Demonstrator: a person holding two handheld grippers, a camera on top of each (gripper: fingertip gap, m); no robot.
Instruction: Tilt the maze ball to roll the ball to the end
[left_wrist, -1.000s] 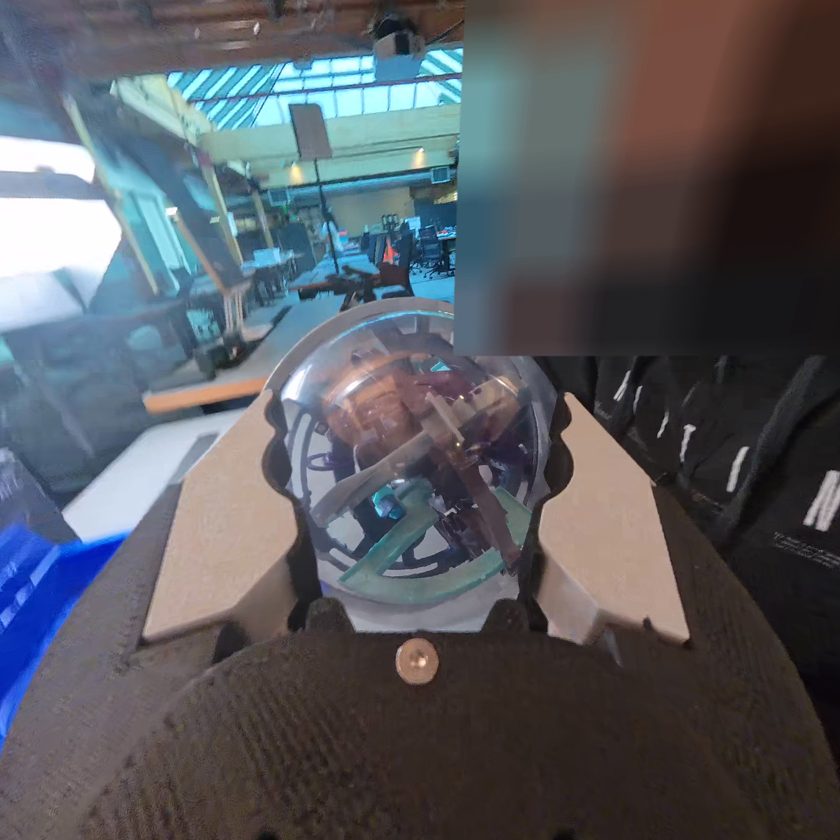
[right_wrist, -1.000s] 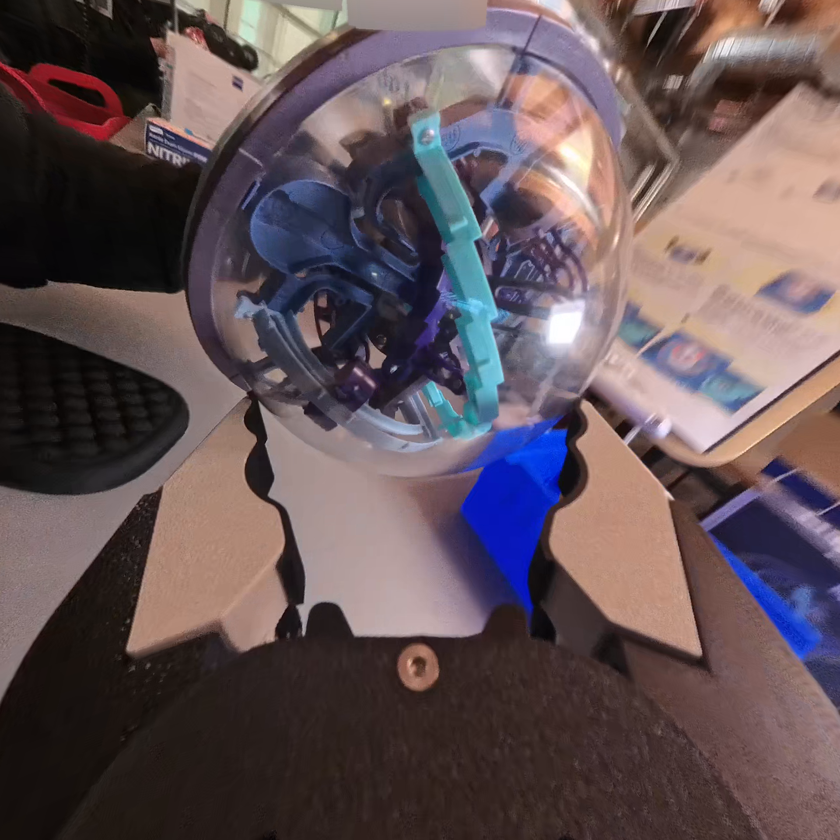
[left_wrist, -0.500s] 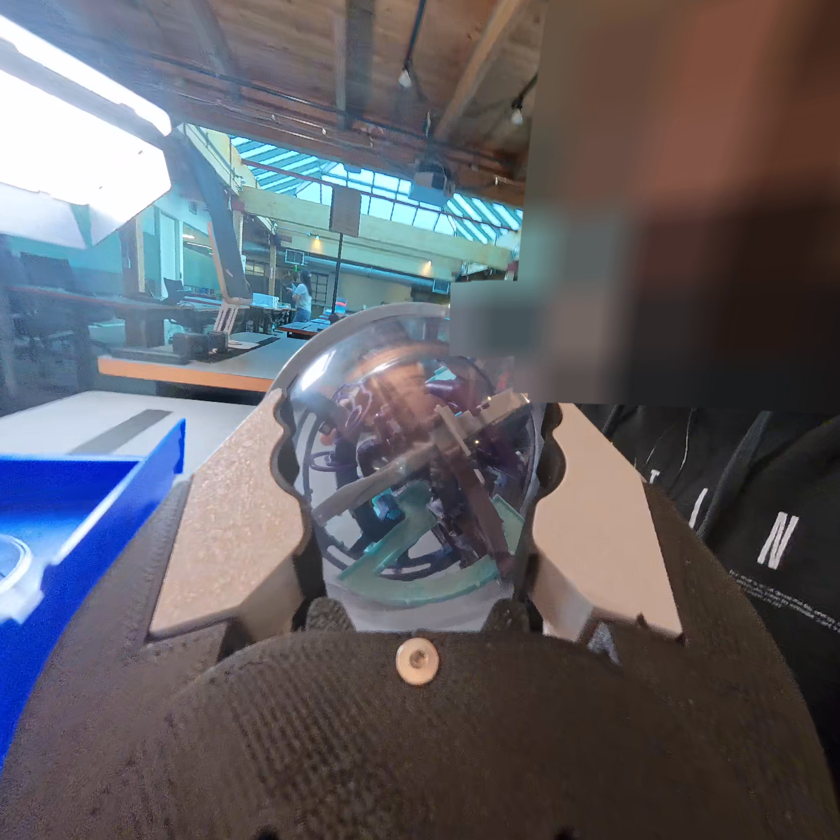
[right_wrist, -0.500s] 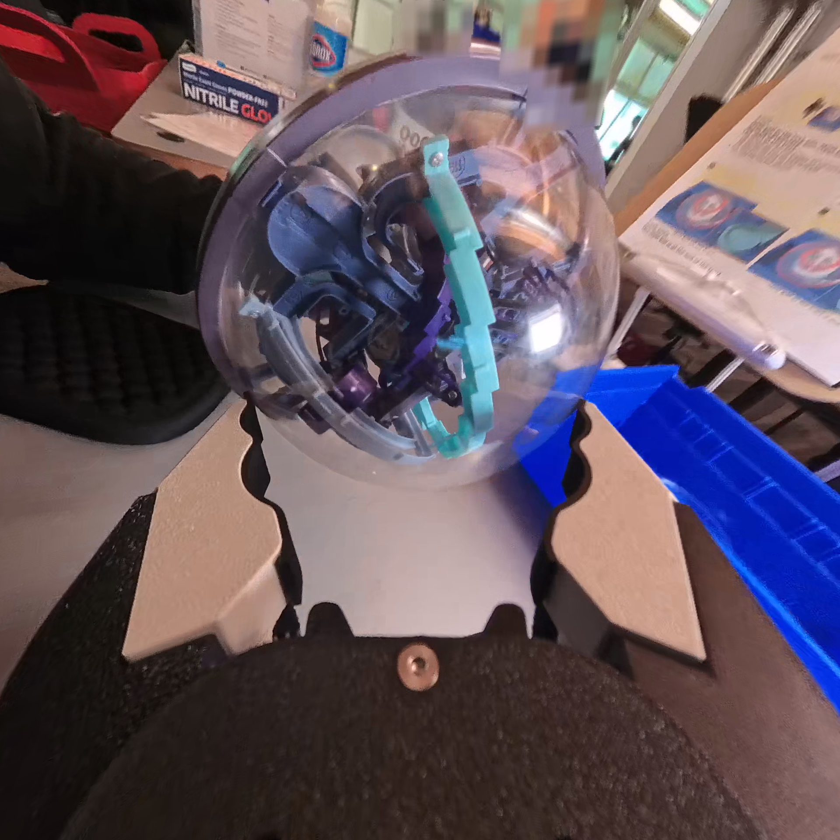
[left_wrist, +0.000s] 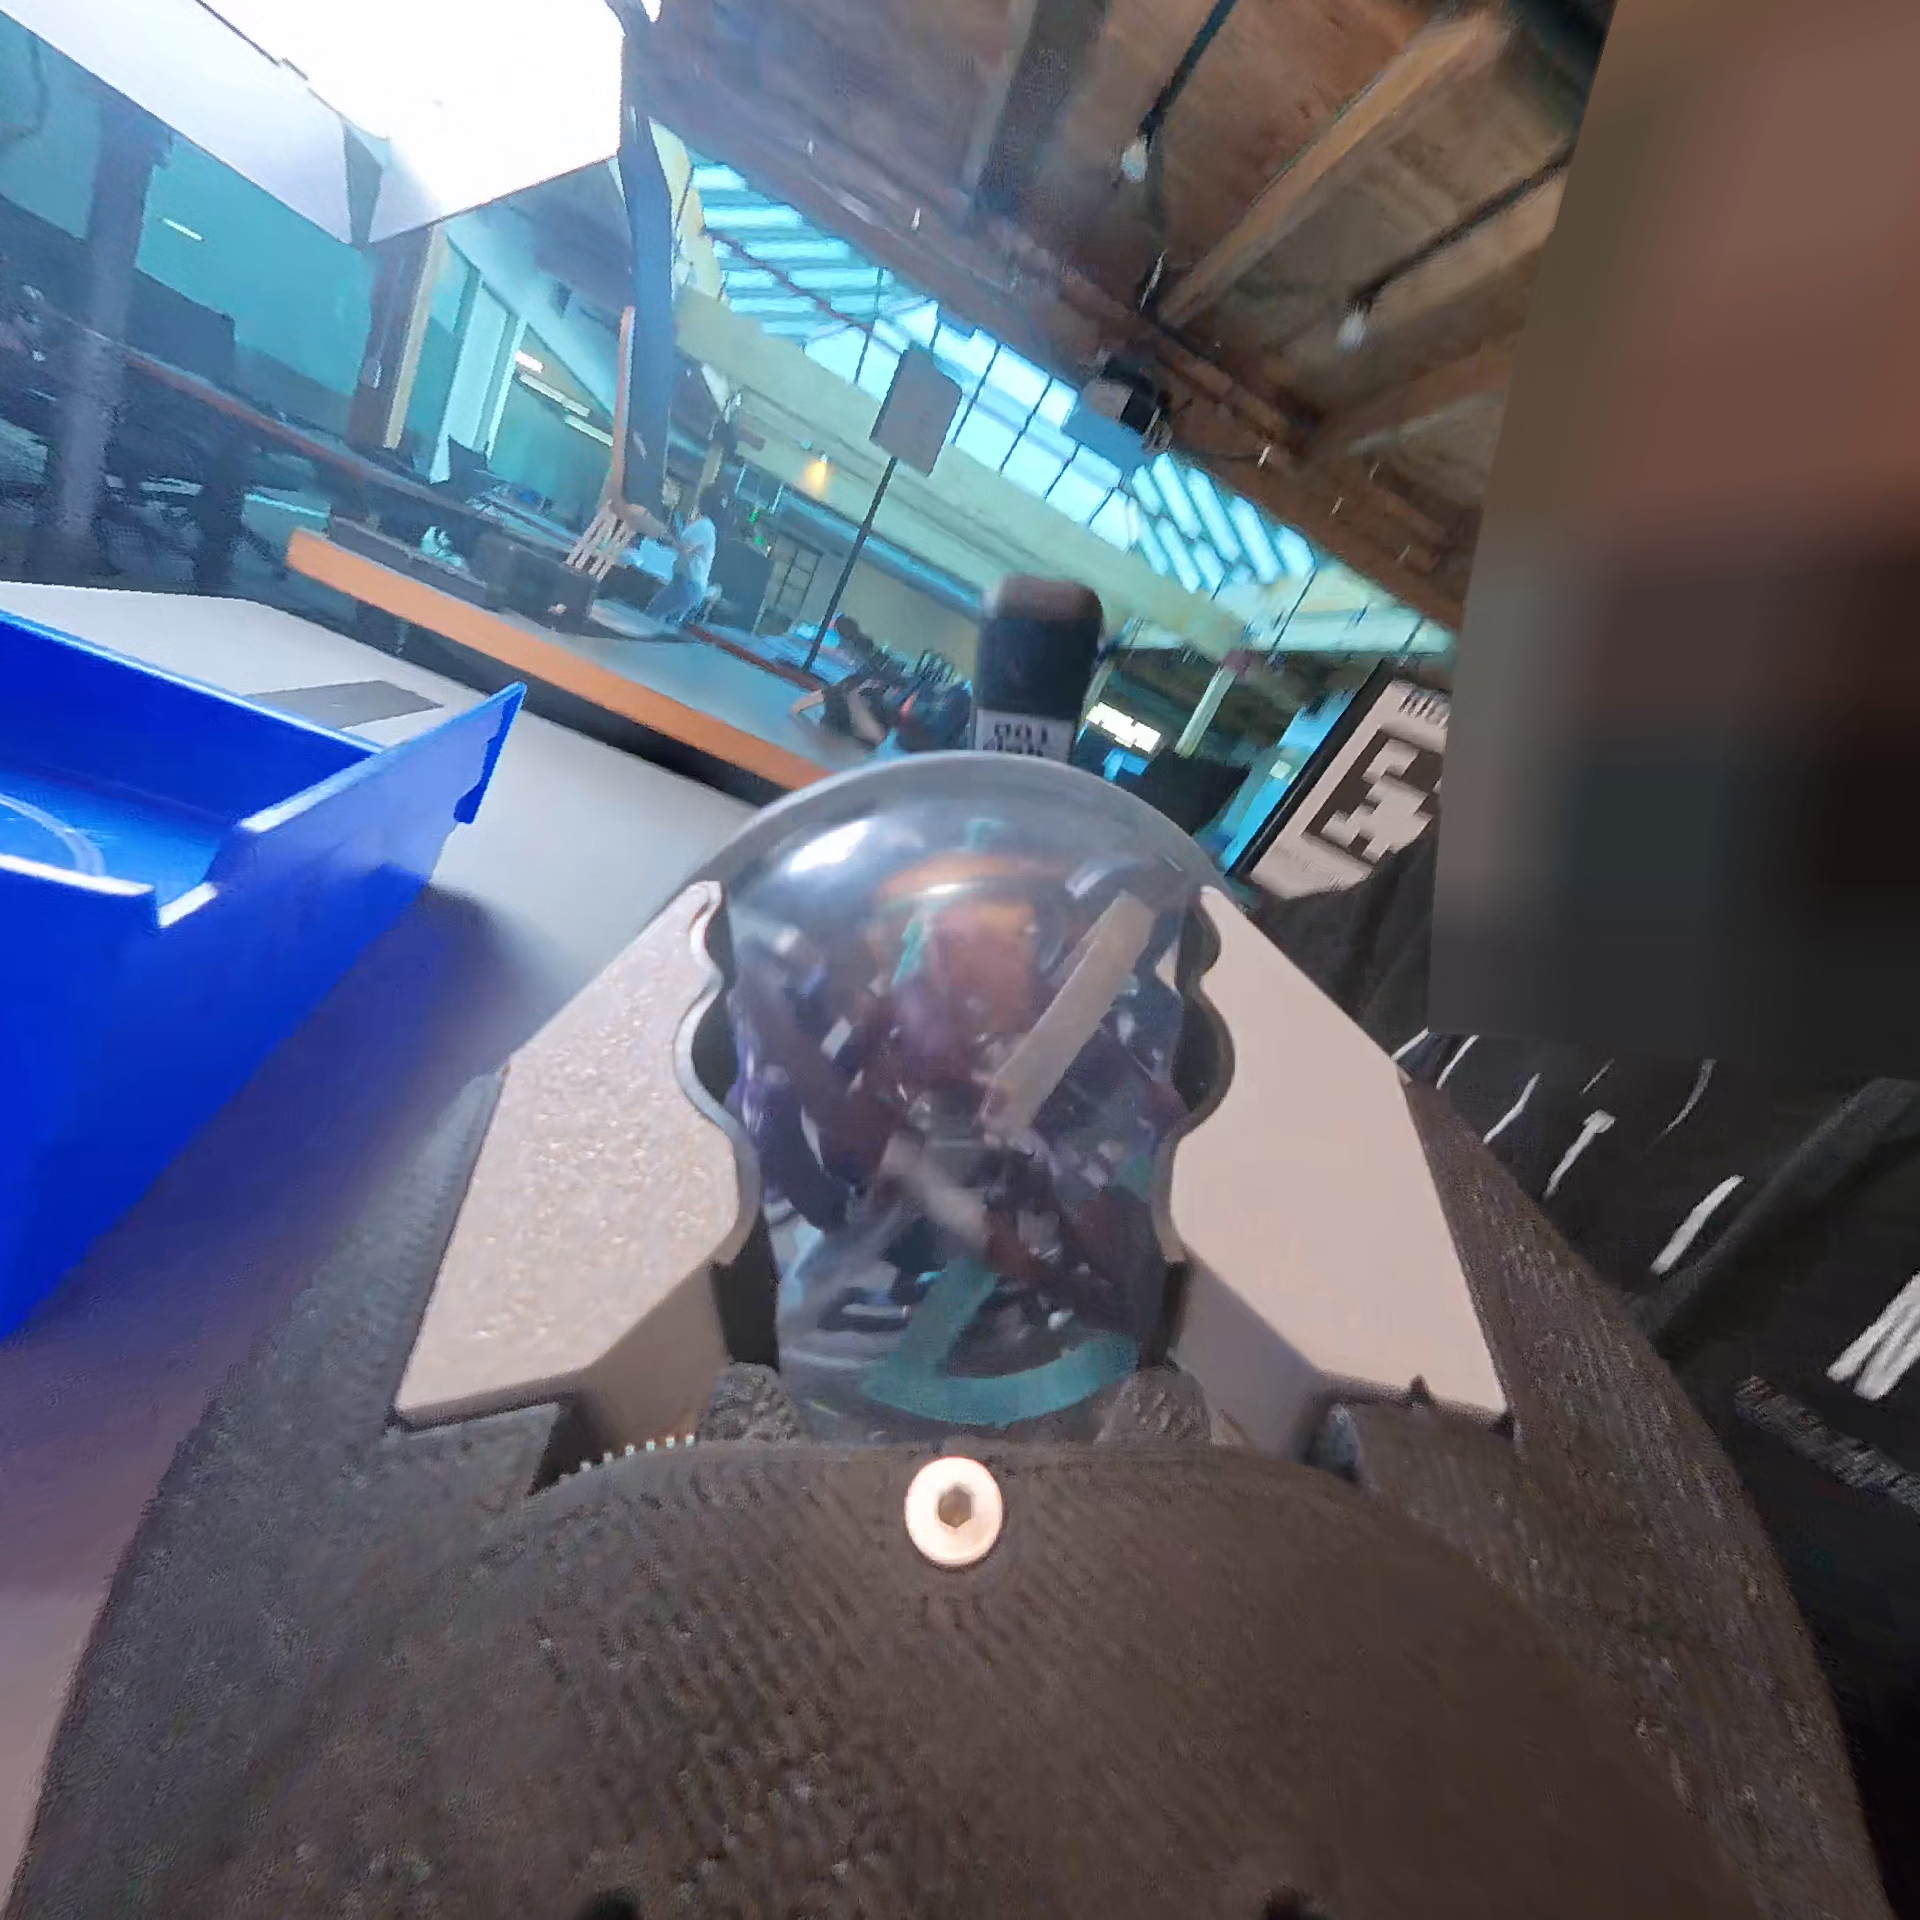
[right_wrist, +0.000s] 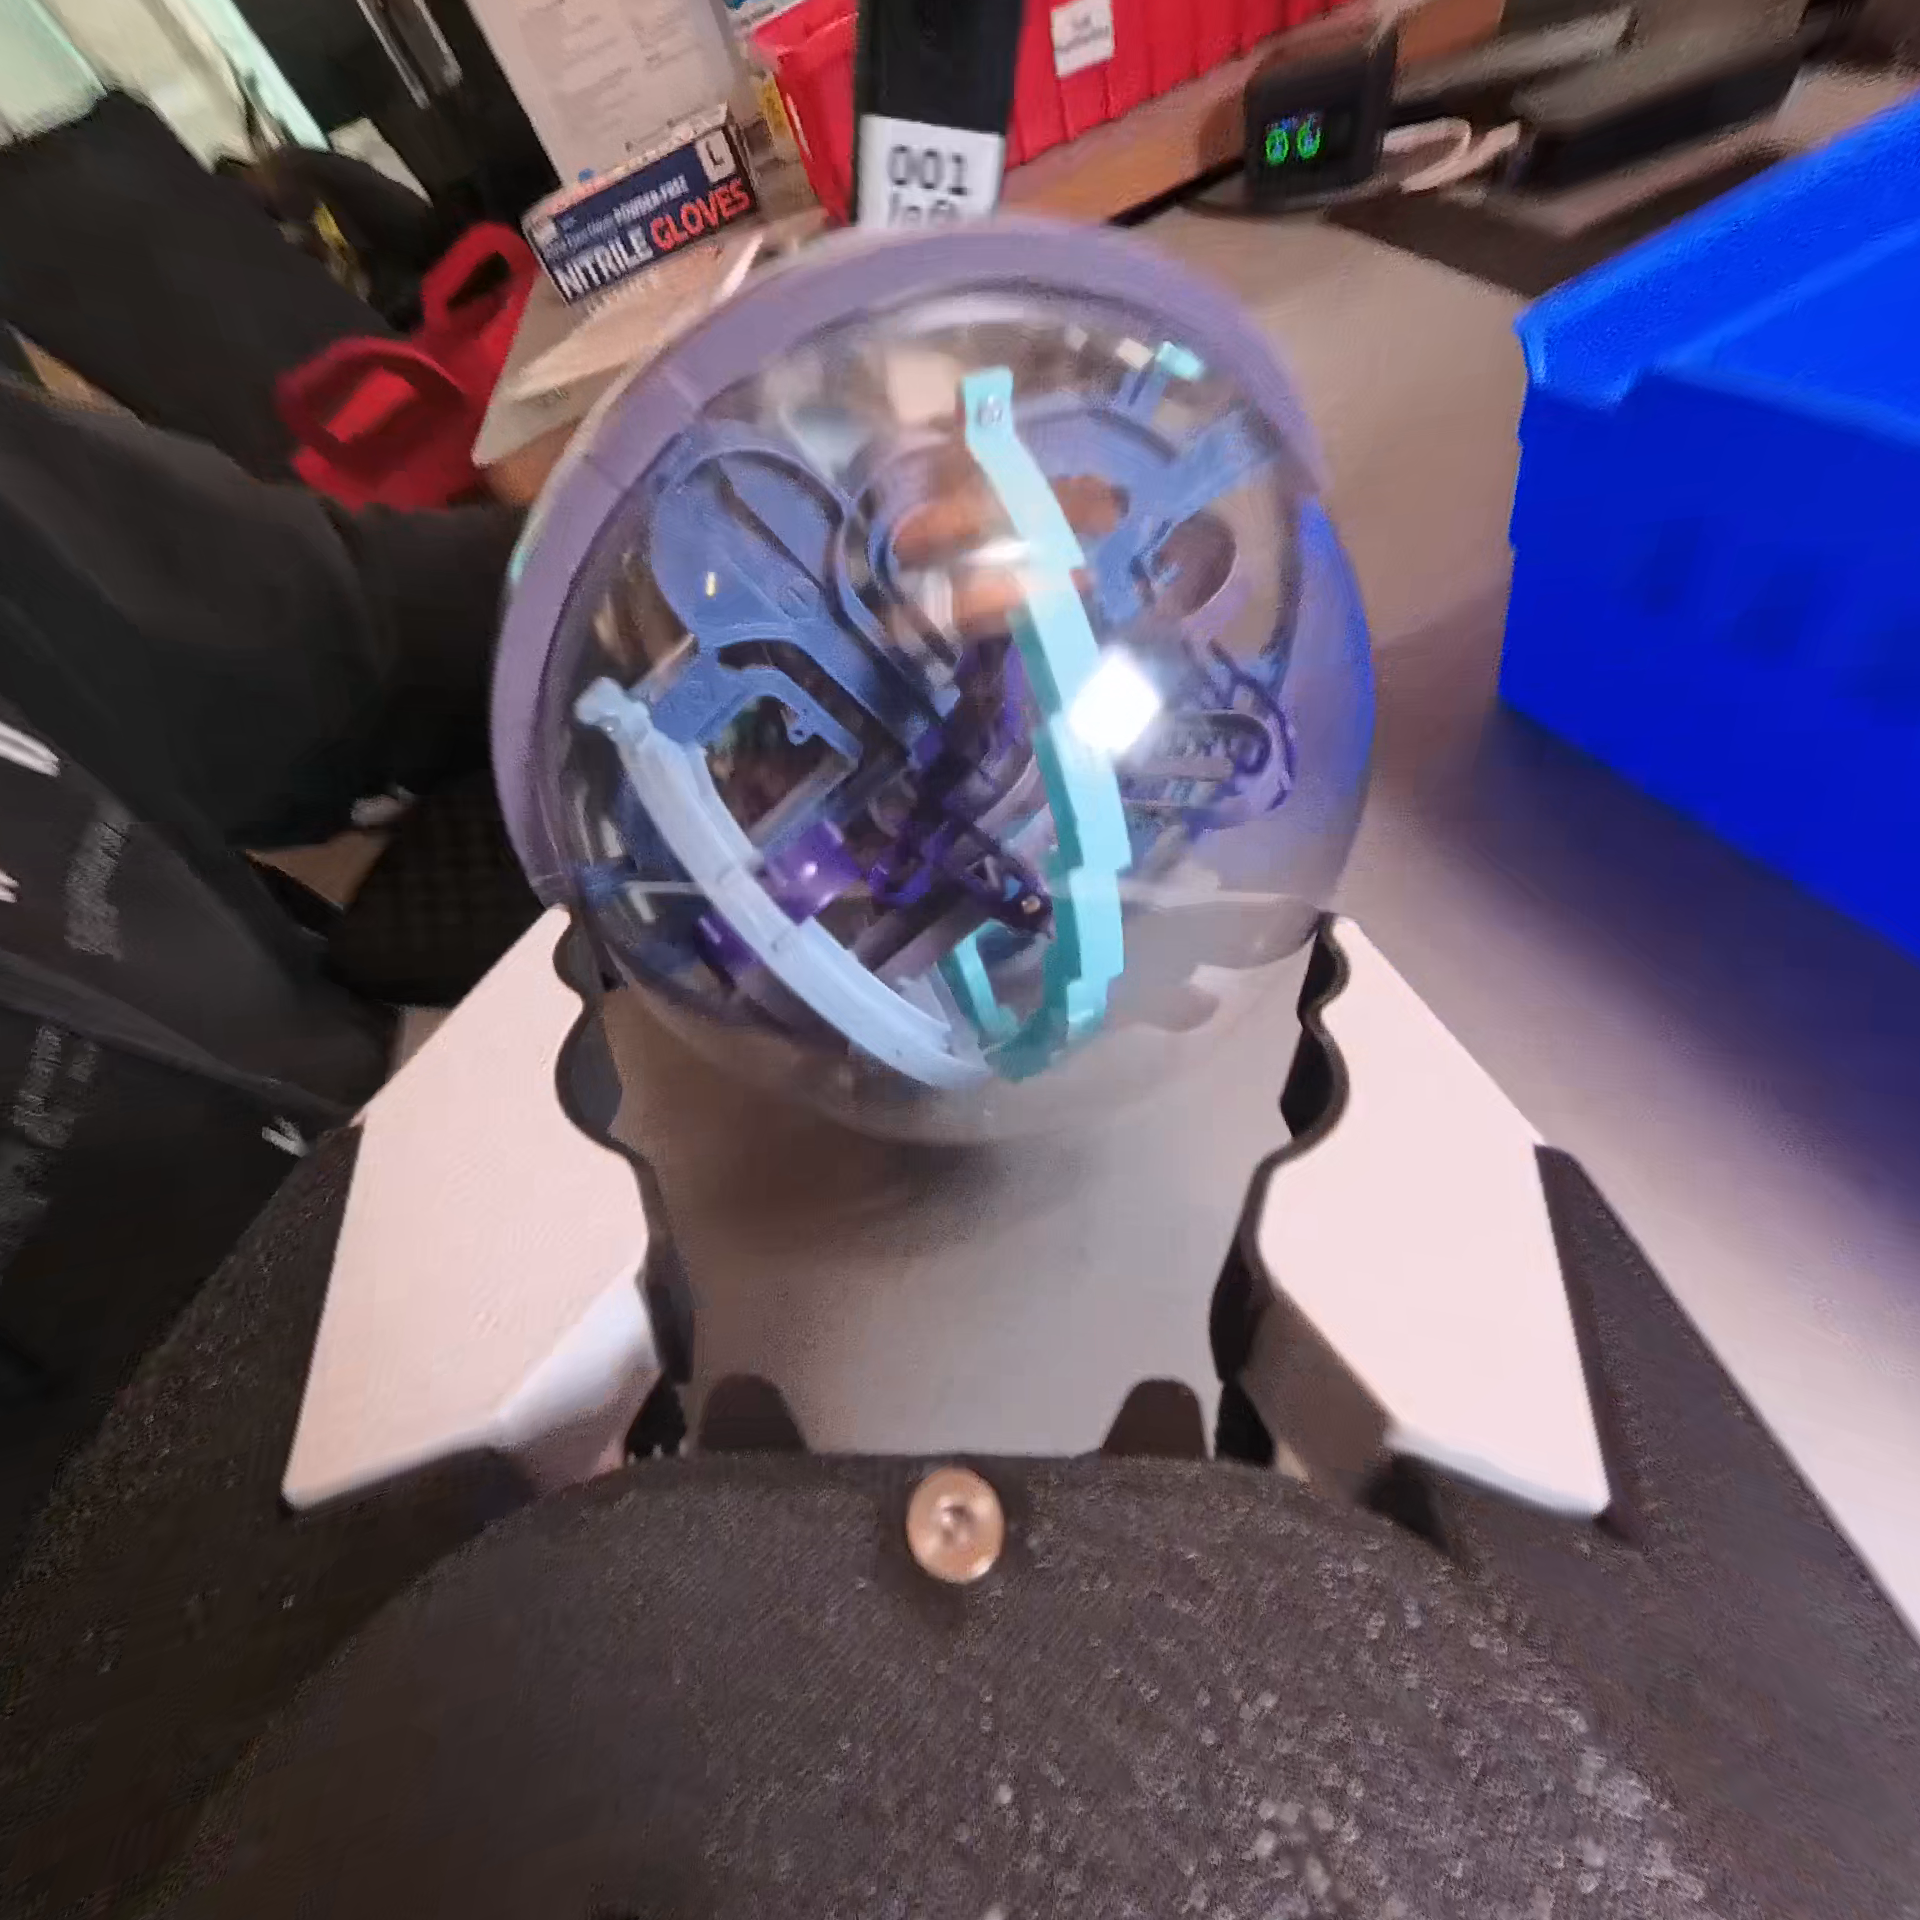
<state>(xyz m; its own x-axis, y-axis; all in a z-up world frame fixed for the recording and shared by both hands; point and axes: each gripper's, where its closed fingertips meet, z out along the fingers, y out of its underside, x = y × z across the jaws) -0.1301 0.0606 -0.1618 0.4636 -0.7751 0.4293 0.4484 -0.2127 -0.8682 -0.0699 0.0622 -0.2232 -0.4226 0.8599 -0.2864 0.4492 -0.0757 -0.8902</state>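
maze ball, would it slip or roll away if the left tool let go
Likely both: the maze ball is a smooth, glossy clear sphere, so probably slippery, and round enough to roll across the flat table. The left tool pinches curved sides only, so that hold looks easily lost.

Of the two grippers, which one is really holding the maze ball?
The left gripper holds it: its fingers close on both sides of the maze ball. The right gripper is open, and the ball only sits beyond its fingertips.
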